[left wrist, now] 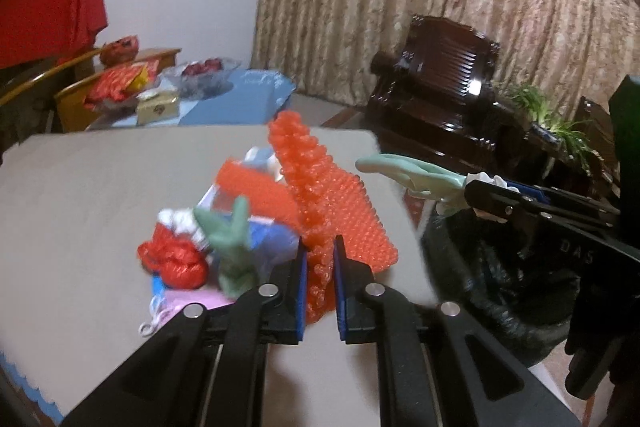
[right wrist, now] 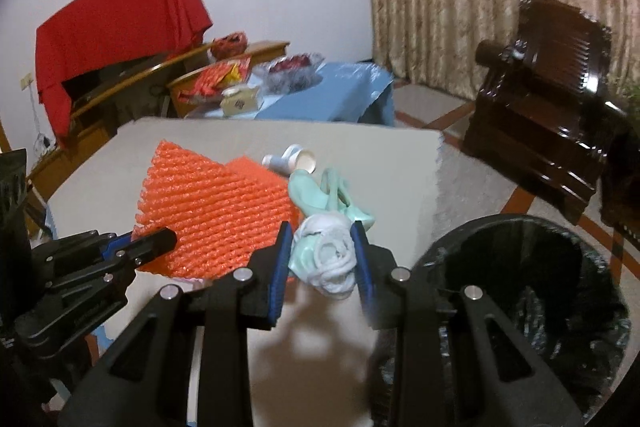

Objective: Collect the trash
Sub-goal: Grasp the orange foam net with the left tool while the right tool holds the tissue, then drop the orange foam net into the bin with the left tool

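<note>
Left wrist view: left gripper (left wrist: 320, 259) fingers clamped on orange foam fruit net (left wrist: 340, 215).
Right gripper (right wrist: 322, 251): fingers clamped on mint rubber glove with white wad (right wrist: 332, 259).
Risk: net may snag remaining desk (left wrist: 80, 195) trash; glove could slip short of black-lined bin (right wrist: 520, 279).

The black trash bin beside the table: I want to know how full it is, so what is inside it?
The trash bin shows only its crinkled black liner and a dark hollow. No trash can be made out inside; its bottom is lost in shadow, and the right gripper covers part of the near rim.

Counts: two orange foam nets (right wrist: 216, 211), two green gloves (left wrist: 234, 239), one red mesh wad (left wrist: 176, 261), one bin (right wrist: 532, 291) at four o'clock.
</note>
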The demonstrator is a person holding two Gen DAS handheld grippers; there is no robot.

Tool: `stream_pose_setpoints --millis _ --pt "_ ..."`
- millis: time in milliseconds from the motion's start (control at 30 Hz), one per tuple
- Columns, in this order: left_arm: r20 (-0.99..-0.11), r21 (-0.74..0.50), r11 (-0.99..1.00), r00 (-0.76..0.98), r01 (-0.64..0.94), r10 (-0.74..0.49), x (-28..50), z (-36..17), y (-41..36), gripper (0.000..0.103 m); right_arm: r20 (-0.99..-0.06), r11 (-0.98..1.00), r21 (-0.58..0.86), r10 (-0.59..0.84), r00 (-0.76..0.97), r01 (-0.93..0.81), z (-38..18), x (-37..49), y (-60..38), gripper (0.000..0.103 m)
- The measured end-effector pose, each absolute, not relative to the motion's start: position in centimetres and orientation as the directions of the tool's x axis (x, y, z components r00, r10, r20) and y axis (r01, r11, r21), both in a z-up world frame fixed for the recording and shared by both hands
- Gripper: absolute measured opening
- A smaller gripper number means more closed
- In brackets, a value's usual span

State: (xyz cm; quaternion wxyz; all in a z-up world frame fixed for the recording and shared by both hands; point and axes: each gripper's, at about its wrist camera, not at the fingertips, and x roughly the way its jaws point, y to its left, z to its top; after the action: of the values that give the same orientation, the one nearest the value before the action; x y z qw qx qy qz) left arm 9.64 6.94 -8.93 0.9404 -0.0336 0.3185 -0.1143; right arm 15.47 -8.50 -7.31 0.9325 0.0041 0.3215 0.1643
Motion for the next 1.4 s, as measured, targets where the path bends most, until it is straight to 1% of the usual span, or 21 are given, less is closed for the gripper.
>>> stream_pose_setpoints --millis 200,533,567,600,633,667,700,733,800,833,867,933,967,1000,1033,1133,1233,1400 --pt "-0.578 -0.143 0.945 0.750 0.295 -0.322 10.1 -7.6 2.6 0.011 -0.563 0.970 0.094 0.237 0.792 -0.224 -5.4 13.3 -13.0 0.029" --pt "-0.604 -0.135 0.872 0.658 0.471 -0.450 11.7 -8.5 -7.4 0.011 -0.581 0.998 0.063 0.045 0.813 -0.010 -7.0 10.4 -21.9 0.029" --pt "-0.606 -0.135 0.862 0.647 0.489 -0.462 11.6 -8.7 -8.3 0.012 -0.585 0.998 0.053 0.017 0.811 0.018 -7.3 10.1 -23.0 0.030" --pt "-0.609 -0.136 0.852 0.635 0.505 -0.474 11.7 -8.8 -9.0 0.013 -0.589 0.998 0.046 -0.002 0.808 0.036 -7.5 9.9 -23.5 0.034" --pt "-0.612 -0.138 0.843 0.625 0.519 -0.485 11.8 -8.9 -9.8 0.015 -0.591 0.998 0.042 -0.016 0.807 0.051 -7.7 9.6 -23.9 0.037" --pt "-0.611 -0.139 0.839 0.622 0.526 -0.491 11.6 -9.1 -10.4 0.020 -0.590 0.996 0.035 -0.042 0.807 0.078 -7.9 9.5 -24.5 0.047" --pt "-0.612 -0.139 0.836 0.617 0.531 -0.494 11.7 -9.2 -10.8 0.035 -0.588 0.995 0.028 -0.058 0.807 0.093 -8.0 9.3 -25.0 0.060" --pt "-0.609 -0.142 0.836 0.619 0.530 -0.496 11.6 -9.2 -11.1 0.048 -0.580 0.994 0.015 -0.082 0.810 0.111 -8.0 9.1 -25.4 0.065" --pt "-0.599 -0.147 0.838 0.627 0.525 -0.498 11.5 -9.2 -10.8 0.053 -0.568 0.991 -0.001 -0.108 0.816 0.130 -8.1 8.4 -25.6 0.079" --pt "-0.601 -0.142 0.840 0.629 0.523 -0.493 11.6 -9.3 -10.6 0.059 -0.565 0.991 -0.004 -0.112 0.817 0.133 -8.1 8.2 -25.7 0.083" --pt "-0.601 -0.129 0.849 0.640 0.513 -0.478 11.4 -9.2 -10.2 0.062 -0.559 0.990 -0.007 -0.120 0.821 0.140 -8.0 8.0 -25.7 0.091" --pt "-0.591 -0.112 0.866 0.668 0.487 -0.452 11.1 -9.1 -9.1 0.074 -0.549 0.990 -0.001 -0.119 0.827 0.141 -8.0 7.8 -25.5 0.094" --pt "-0.586 -0.105 0.878 0.684 0.468 -0.435 11.0 -9.1 -8.3 0.079 -0.550 0.990 0.004 -0.114 0.828 0.139 -7.9 7.8 -25.4 0.097" --pt "-0.581 -0.099 0.889 0.699 0.448 -0.417 10.9 -9.0 -7.5 0.087 -0.549 0.991 0.012 -0.106 0.829 0.135 -7.9 7.9 -25.1 0.098" --pt "-0.574 -0.094 0.901 0.716 0.423 -0.397 10.7 -8.9 -6.5 0.090 -0.548 0.991 0.017 -0.099 0.830 0.130 -7.9 8.0 -24.9 0.098" --pt "-0.566 -0.085 0.926 0.747 0.367 -0.348 10.3 -8.7 -4.1 0.097 -0.549 0.995 0.039 -0.051 0.834 0.086 -7.9 8.6 -23.0 0.098" --pt "-0.560 -0.064 0.956 0.782 0.287 -0.272 9.7 -8.8 -0.1 0.097 -0.553 0.998 0.047 -0.006 0.833 0.039 -7.9 9.7 -20.5 0.098" --pt "-0.557 -0.026 0.987 0.817 0.158 -0.145 9.1 -9.7 5.5 0.097 -0.561 0.990 0.092 0.137 0.817 -0.103 -8.6 11.7 -14.7 0.098"
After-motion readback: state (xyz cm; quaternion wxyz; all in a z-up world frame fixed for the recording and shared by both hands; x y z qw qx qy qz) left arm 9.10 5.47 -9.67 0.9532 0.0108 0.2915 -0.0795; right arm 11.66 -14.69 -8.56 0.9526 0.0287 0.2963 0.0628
